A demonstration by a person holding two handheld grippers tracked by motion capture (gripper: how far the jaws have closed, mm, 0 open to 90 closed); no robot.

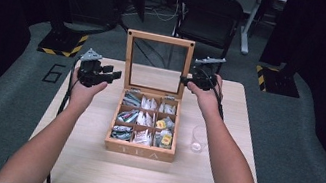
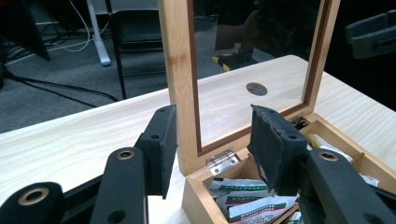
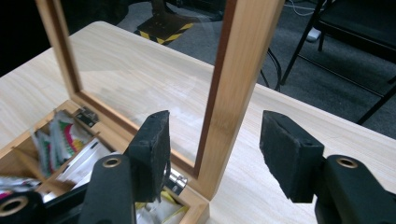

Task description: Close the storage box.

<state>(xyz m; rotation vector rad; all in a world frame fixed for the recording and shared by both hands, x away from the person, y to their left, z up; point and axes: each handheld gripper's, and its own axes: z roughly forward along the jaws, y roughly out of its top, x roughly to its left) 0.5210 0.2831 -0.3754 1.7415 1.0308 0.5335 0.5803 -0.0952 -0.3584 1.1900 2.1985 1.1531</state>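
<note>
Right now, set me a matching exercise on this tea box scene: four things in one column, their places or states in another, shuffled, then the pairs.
Things:
1. lid
2. glass
3. left gripper
4. right gripper

Places or states:
A. jaws open around the lid frame's right post
B. stands upright, open
C. on the table, right of the tea box
D. jaws open around the lid frame's left post

Pairs: 1-B, 2-C, 3-D, 4-A

Tea box standing open on the table.
The left gripper and right gripper are flanking the box's upright lid; a glass is sitting right of the box.
</note>
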